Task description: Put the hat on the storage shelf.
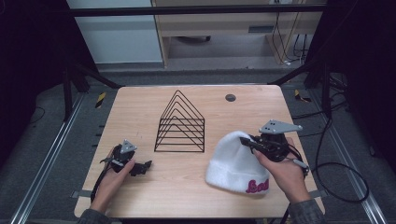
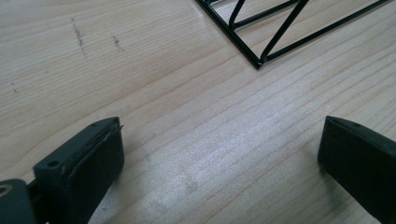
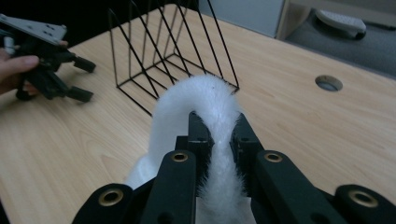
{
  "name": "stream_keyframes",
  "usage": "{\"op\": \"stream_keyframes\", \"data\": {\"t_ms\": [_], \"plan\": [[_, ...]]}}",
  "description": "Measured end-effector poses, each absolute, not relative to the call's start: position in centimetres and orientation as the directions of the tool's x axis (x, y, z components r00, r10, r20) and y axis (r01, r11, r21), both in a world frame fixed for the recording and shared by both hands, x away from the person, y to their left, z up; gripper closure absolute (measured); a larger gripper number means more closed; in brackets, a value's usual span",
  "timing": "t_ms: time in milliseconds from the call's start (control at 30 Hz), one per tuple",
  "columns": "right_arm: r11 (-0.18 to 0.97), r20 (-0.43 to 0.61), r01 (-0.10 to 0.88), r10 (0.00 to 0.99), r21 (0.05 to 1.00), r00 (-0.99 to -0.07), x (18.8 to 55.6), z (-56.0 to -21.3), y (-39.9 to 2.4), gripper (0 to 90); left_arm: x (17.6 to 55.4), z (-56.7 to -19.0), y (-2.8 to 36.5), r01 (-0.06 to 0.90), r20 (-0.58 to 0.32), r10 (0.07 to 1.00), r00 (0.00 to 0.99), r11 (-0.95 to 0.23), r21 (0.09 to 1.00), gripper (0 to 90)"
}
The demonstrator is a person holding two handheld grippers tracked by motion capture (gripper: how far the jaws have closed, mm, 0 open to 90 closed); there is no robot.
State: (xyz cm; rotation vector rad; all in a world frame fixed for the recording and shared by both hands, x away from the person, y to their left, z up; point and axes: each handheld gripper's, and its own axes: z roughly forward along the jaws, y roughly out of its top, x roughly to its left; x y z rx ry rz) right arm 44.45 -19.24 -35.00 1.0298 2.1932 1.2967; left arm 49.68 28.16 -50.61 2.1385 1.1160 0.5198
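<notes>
- The right hand-held gripper [image 1: 248, 142] sits at the right side of the wooden counter [image 1: 187, 186], its jaws pinched tight on a fold of a white knit hat [image 1: 236, 163].
- In the right gripper view the fuzzy fold of the hat [image 3: 212, 107] rises between the two black jaws and arches over toward the left.
- The rest of the hat lies on the counter near its front right edge, with pink lettering [image 1: 257, 186] along its cuff.
- The left hand-held gripper [image 1: 142, 166] rests low at the front left, jaws spread wide over bare wood.
- A black wire rack [image 1: 180, 123] stands at mid-counter between the two, touching neither.
- A round grommet hole [image 1: 230, 97] lies behind the rack to the right.
</notes>
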Motion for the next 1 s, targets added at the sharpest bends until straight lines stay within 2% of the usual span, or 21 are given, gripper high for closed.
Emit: {"op": "stream_keyframes", "data": {"t_ms": [67, 233, 433, 700, 800, 933, 1000], "plan": [[0.296, 0.036, 0.376, 0.743, 0.878, -0.668, 44.1, -34.1, -19.2, 82.4, 49.4, -50.2, 28.1, 0.551, 0.064, 0.83, 0.554, -0.423, 0.719, 3.1], [0.302, 0.012, 0.335, 0.726, 0.892, -0.687, 44.1, -32.0, -19.3, 82.6, 48.4, -48.2, 28.0, 0.506, 0.038, 0.824, 0.566, -0.383, 0.773, 3.0], [0.296, -0.034, 0.283, 0.743, 0.912, -0.669, 45.4, -28.4, -19.1, 82.6, 48.2, -43.2, 26.6, 0.422, 0.068, 0.789, 0.611, -0.396, 0.815, 2.9], [0.293, -0.082, 0.219, 0.749, 0.931, -0.657, 47.4, -24.0, -18.4, 82.6, 47.9, -38.4, 24.5, 0.341, 0.121, 0.746, 0.655, -0.435, 0.833, 3.0], [0.278, -0.094, 0.184, 0.752, 0.943, -0.653, 48.2, -21.9, -17.7, 82.6, 47.9, -36.4, 23.5, 0.314, 0.116, 0.719, 0.686, -0.436, 0.843, 3.4], [0.272, -0.105, 0.164, 0.756, 0.948, -0.646, 48.6, -20.8, -17.1, 82.6, 48.1, -35.4, 22.8, 0.302, 0.128, 0.704, 0.699, -0.453, 0.839, 3.8], [0.26, -0.103, 0.158, 0.763, 0.952, -0.638, 49.0, -20.4, -16.5, 82.6, 48.1, -34.9, 22.4, 0.305, 0.106, 0.694, 0.712, -0.442, 0.843, 4.6]]}}
